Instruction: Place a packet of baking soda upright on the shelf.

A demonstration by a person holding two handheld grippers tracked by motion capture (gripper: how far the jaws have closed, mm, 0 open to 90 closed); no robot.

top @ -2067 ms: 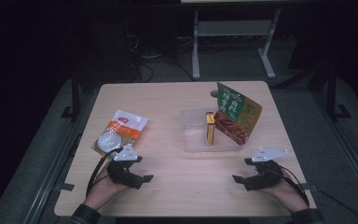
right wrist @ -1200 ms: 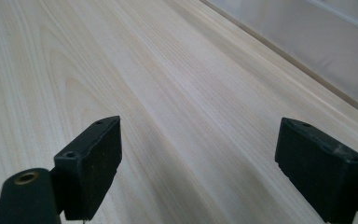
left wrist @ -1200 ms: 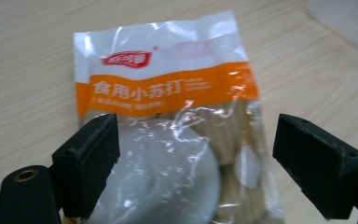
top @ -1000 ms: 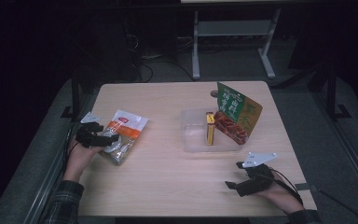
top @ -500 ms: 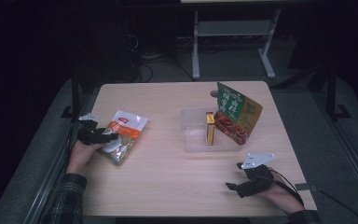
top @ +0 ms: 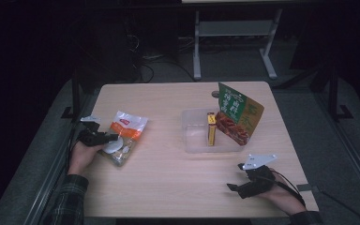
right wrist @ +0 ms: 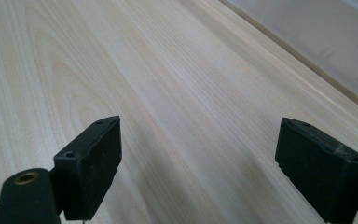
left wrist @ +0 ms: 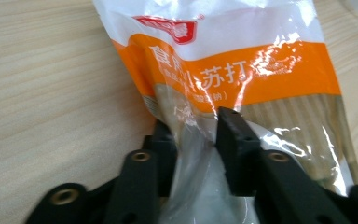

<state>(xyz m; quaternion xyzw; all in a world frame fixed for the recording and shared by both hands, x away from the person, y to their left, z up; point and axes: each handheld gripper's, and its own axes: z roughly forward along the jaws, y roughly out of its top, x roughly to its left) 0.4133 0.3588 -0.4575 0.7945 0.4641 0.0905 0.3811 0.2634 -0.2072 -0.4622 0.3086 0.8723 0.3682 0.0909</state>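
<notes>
An orange-and-white snack bag [top: 125, 133] [left wrist: 242, 70] lies at the table's left side. My left gripper [top: 112, 139] [left wrist: 193, 128] comes at it from the left, low over the table. Its jaws have just been closing, and the pads now pinch the bag's crinkled clear end between them. My right gripper [top: 234, 188] [right wrist: 198, 154] rests near the table's front right edge. Its jaws stand wide apart over bare wood, with nothing between them.
A clear plastic container [top: 192, 146] sits right of centre. An upright yellow box [top: 211, 130] stands in it, and a green snack bag [top: 238, 112] leans in it. The pale corner of that container [right wrist: 317, 37] is in the right gripper view.
The left gripper's jaws have closed in on the near end of the snack bag, which now bunches between them. The right hand has not moved.
</notes>
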